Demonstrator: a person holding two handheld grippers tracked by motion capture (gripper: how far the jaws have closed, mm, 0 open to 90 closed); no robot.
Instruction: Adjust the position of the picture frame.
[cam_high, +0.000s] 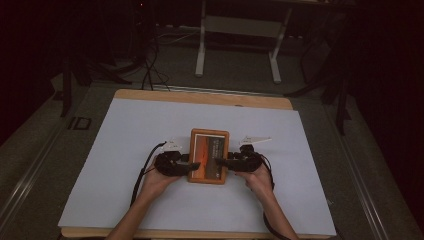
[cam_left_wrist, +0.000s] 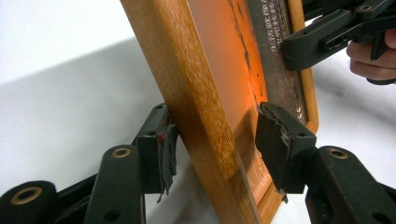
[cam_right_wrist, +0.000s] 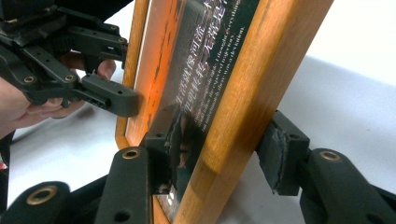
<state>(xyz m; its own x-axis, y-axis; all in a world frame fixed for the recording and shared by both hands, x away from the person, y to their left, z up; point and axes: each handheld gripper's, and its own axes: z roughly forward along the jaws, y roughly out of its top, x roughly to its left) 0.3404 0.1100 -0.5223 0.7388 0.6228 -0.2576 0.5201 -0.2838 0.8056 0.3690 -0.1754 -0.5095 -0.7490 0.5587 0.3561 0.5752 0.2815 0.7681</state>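
A: Mid-bench, on the white sheet (cam_high: 125, 150), sits a wooden picture frame (cam_high: 209, 156). Long axis runs away from the person, short ends near and far. Orange-and-dark print faces up.

B: Left side first?

A: Left gripper (cam_high: 186, 164) comes in from the left at the frame's near half. From the left gripper view, the frame's left rail (cam_left_wrist: 201, 116) stands between the two fingers: one pad (cam_left_wrist: 164, 151) sits just at the outer wooden edge, the other pad (cam_left_wrist: 280, 144) is over the glazed face. Fingers spread about the rail. I see a gap on the face side; no firm pinch.

B: And the right?

A: Right gripper (cam_high: 224, 162) mirrors it from the right, same near half. Right gripper view: the right rail (cam_right_wrist: 243, 102) passes between its fingers. One pad (cam_right_wrist: 170, 140) lies against the printed face, the other (cam_right_wrist: 280, 154) stands off the outer edge with bench showing between. Spread, not clamped.

B: Frame lifted?

A: Cannot tell from above; it looks flat on the sheet. Both hands (cam_high: 159, 181) rest low on the bench, the two grippers facing each other across the frame.
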